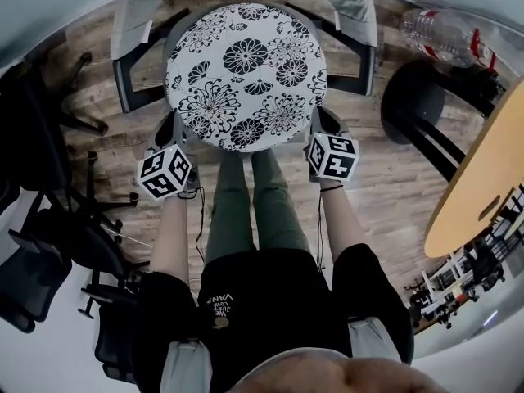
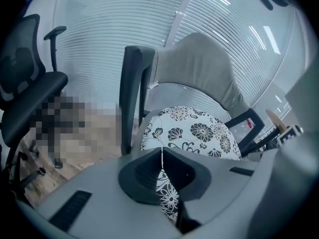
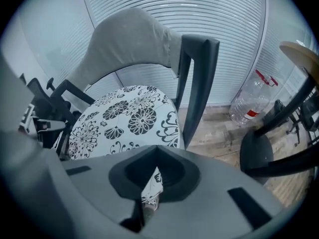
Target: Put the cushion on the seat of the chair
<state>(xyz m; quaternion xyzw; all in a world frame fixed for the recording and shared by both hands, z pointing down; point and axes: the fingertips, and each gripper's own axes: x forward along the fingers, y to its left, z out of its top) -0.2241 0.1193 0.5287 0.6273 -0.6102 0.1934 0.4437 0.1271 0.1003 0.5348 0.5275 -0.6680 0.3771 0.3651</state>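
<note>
A round white cushion (image 1: 246,76) with black flower print hangs over the chair (image 1: 131,72), between its dark armrests, and hides the seat. The chair's grey backrest (image 2: 199,68) rises behind the cushion. My left gripper (image 1: 169,133) is shut on the cushion's near left edge, and the printed fabric (image 2: 194,131) is pinched between its jaws (image 2: 162,151). My right gripper (image 1: 322,125) is shut on the near right edge, where the cushion (image 3: 124,118) runs into the jaws (image 3: 157,151). I cannot tell whether the cushion touches the seat.
A clear plastic water bottle (image 1: 446,33) lies on the wood floor at the right, beside a black round stool base (image 1: 413,97). A wooden table edge (image 1: 483,178) curves along the right. Black office chairs (image 1: 49,244) crowd the left side.
</note>
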